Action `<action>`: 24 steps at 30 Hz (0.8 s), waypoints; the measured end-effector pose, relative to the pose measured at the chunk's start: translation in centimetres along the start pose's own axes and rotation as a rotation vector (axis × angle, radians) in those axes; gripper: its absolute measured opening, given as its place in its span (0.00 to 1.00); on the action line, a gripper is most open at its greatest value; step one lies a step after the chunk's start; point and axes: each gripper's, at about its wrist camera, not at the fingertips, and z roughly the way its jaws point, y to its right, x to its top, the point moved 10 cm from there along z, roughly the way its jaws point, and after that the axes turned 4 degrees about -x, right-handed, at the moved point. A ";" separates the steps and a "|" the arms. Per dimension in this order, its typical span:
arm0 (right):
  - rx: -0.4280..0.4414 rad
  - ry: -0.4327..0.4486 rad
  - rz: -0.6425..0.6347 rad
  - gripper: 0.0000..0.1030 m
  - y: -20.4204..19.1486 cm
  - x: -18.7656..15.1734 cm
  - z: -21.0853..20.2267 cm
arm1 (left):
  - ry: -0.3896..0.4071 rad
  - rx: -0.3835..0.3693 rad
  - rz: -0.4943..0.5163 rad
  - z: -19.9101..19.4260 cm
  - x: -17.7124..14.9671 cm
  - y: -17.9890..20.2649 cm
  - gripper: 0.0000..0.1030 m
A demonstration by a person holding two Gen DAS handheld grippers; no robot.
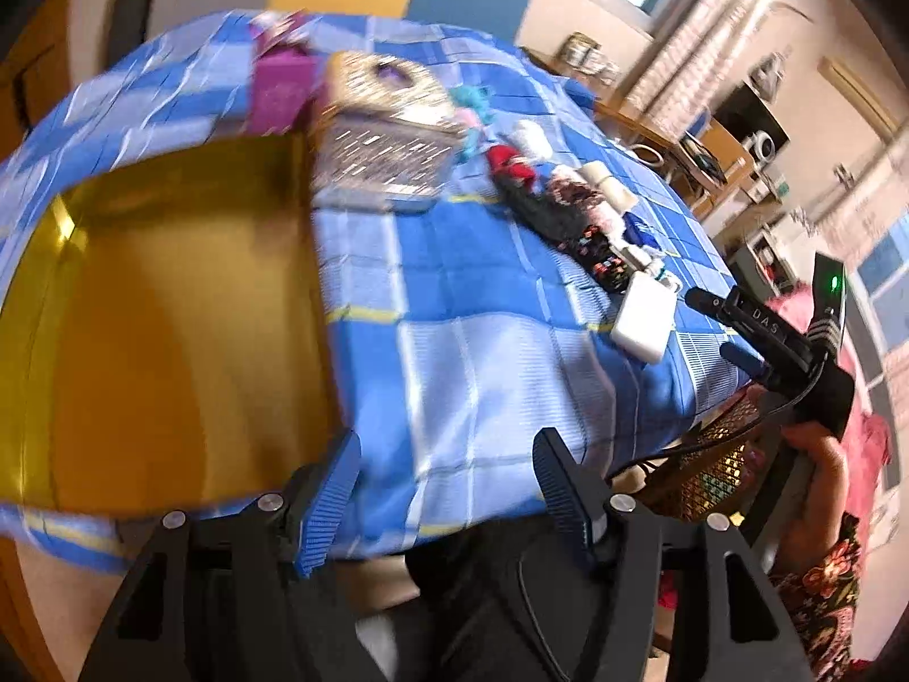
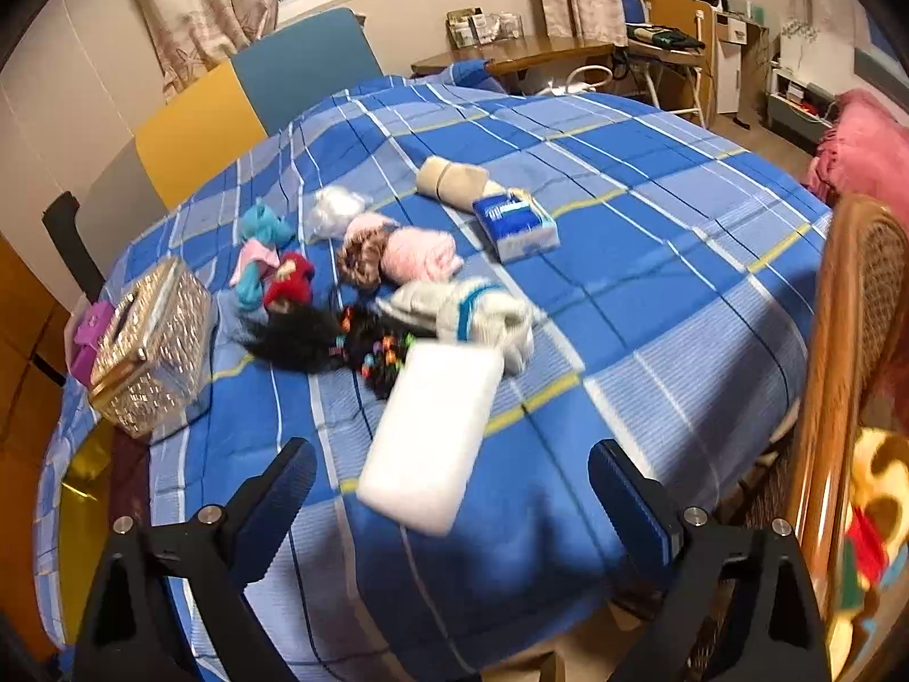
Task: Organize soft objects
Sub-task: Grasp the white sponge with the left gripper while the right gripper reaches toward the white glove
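A table draped in a blue checked cloth (image 2: 653,261) carries the whole job, and both tools hover off its near edge with nothing in them. The right gripper (image 2: 451,489) has its fingers spread wide and empty, aimed at the white foam block (image 2: 434,432) lying just beyond them near the near edge. Past the block the soft things sit bunched toward the middle of the cloth: a white sock with a teal band (image 2: 471,312), a dark patterned cloth (image 2: 375,352), a black fluffy piece (image 2: 295,335), a red item (image 2: 290,278), a pink roll (image 2: 420,256), a brown scrunchie-like puff (image 2: 361,258), a teal and pink toy (image 2: 261,244) and a beige roll (image 2: 451,179), with a blue tissue pack (image 2: 514,221) touching the beige roll. The left gripper (image 1: 449,489) also stands spread and empty, beside a gold tray (image 1: 142,341) at the left corner; a glittery box (image 1: 386,136) stands just behind the tray. The step in hand looks like the first pick, likely the foam block. To do it well, the right tool should come down squarely across the block's narrow width, close gently so the foam is not crushed, and lift clear before crossing toward the tray, keeping off the sock touching the block's far end.
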 end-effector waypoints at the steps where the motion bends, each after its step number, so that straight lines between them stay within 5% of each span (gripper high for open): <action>1: 0.013 0.011 0.002 0.94 0.1 0.6 -0.2 | 0.002 -0.008 0.014 0.3 0.5 0.5 0.61; 7: 0.005 0.142 -0.054 0.95 0.4 4.5 -2.9 | 0.010 -0.101 0.190 5.3 5.2 6.2 0.65; 12: -0.015 0.220 -0.025 0.95 2.3 7.1 -5.0 | -0.085 -0.196 0.293 11.6 6.2 12.3 0.70; 15: -0.018 0.238 -0.005 0.96 3.4 7.7 -5.8 | -0.131 -0.237 0.366 14.9 5.9 15.8 0.82; 24: -0.041 0.214 0.021 0.97 5.5 8.1 -4.7 | -0.176 -0.169 0.537 20.5 5.0 19.2 0.81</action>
